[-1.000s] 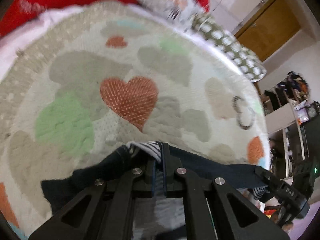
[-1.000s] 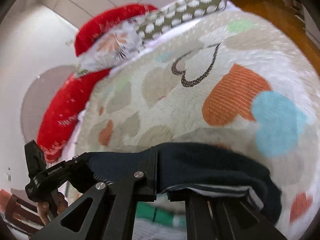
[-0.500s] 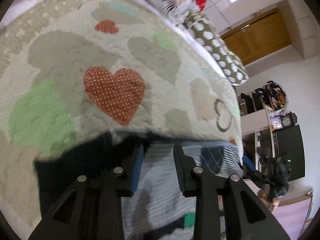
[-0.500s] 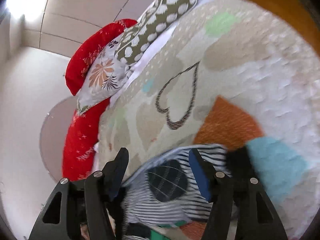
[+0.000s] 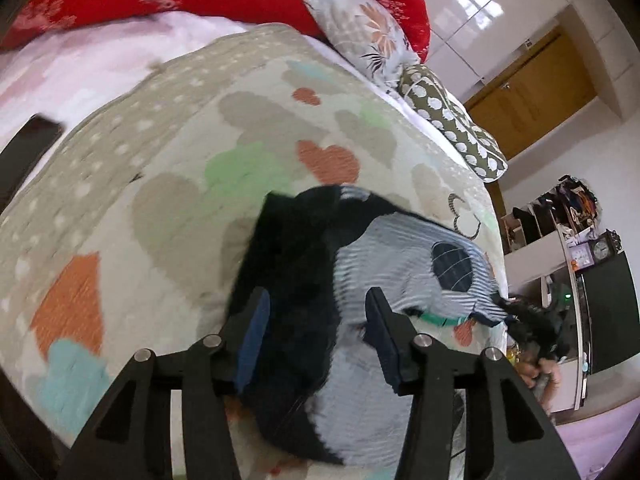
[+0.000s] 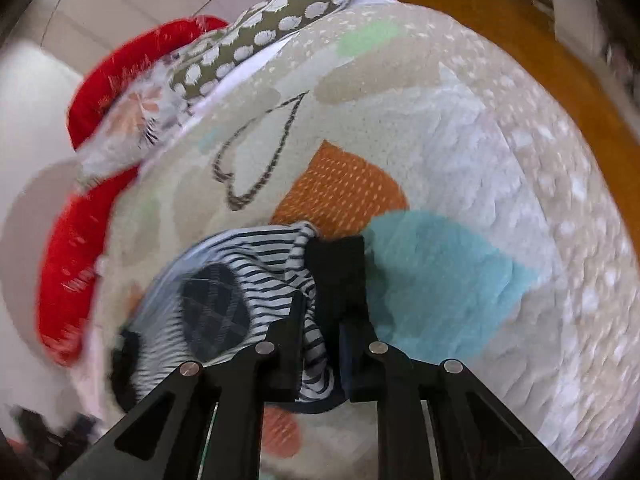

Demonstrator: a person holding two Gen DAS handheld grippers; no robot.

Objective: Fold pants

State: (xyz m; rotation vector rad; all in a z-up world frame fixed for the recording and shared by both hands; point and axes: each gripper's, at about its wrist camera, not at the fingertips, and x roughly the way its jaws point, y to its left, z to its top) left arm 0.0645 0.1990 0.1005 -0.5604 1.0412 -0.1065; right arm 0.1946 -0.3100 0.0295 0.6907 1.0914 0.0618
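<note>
Item: pants (image 5: 360,280), dark navy outside with a striped lining and a dark checked patch showing, lying bunched on the heart-print blanket (image 5: 160,208) of the bed, near its front edge.

Left hand-held gripper (image 5: 316,332): a second ago you had it pinched shut on the dark cloth; now its jaws are opening and stand well apart. The fabric lies under and between them, but neither pad presses on it. You have let go on this side.

Right hand-held gripper (image 6: 322,344): it sprang wide half a second ago; now its jaws are closing, nearly together, with a gather of striped lining and dark cloth (image 6: 336,276) between them. The pads appear to bite on it.

Reading: one fold has been dropped in place and you are re-gripping for the next. The bundle looks rumpled, lining outward, so the fold is likely not finished.
</note>
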